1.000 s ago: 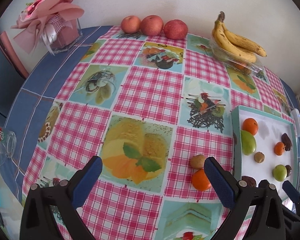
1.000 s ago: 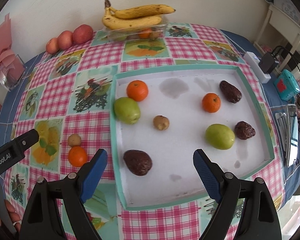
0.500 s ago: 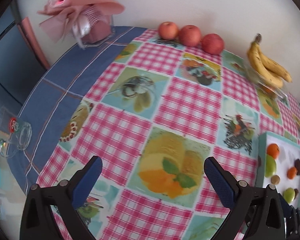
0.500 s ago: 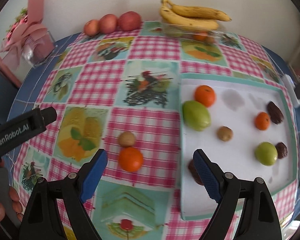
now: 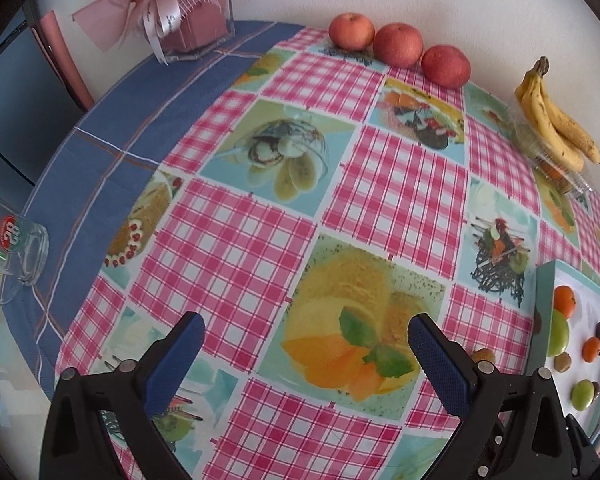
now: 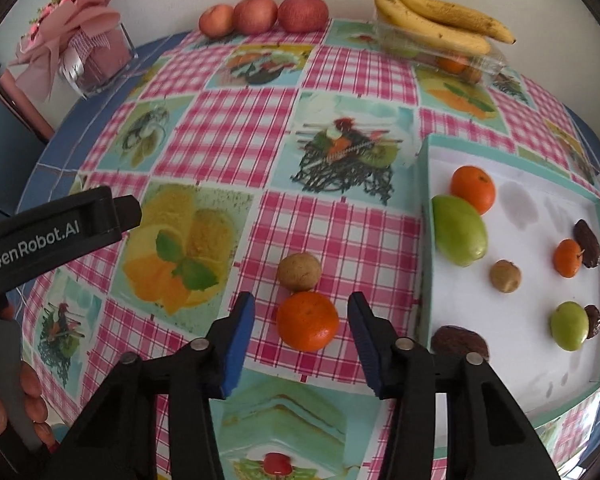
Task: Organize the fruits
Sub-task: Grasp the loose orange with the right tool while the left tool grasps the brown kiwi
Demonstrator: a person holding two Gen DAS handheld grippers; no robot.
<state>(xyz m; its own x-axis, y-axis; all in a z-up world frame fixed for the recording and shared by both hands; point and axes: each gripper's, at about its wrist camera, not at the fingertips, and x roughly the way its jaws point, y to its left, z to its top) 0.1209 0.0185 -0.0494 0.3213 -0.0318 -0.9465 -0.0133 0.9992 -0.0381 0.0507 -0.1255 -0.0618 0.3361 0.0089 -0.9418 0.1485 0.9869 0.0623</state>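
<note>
An orange mandarin point(image 6: 307, 321) lies on the checked tablecloth, with a small brown fruit point(image 6: 299, 271) just behind it. My right gripper point(image 6: 302, 330) stands open, its blue pads either side of the mandarin without touching it. To the right sits a white tray with a teal rim point(image 6: 427, 216) holding two mandarins, two green fruits, a brown fruit and dark fruits. My left gripper point(image 5: 306, 340) is open over bare tablecloth, nothing between its fingers; the tray point(image 5: 544, 300) shows at its right edge.
Three red apples point(image 6: 260, 14) and a banana bunch point(image 6: 436, 20) on a clear punnet line the far wall. A pink ribboned box point(image 5: 192, 20) stands at the back left. A glass mug point(image 5: 16, 248) sits at the table's left edge. A hand point(image 6: 16, 400) holds the left gripper.
My right gripper has swung left from over the tray to the mandarin on the cloth and narrowed around it. The left gripper's view has shifted left, away from the tray.
</note>
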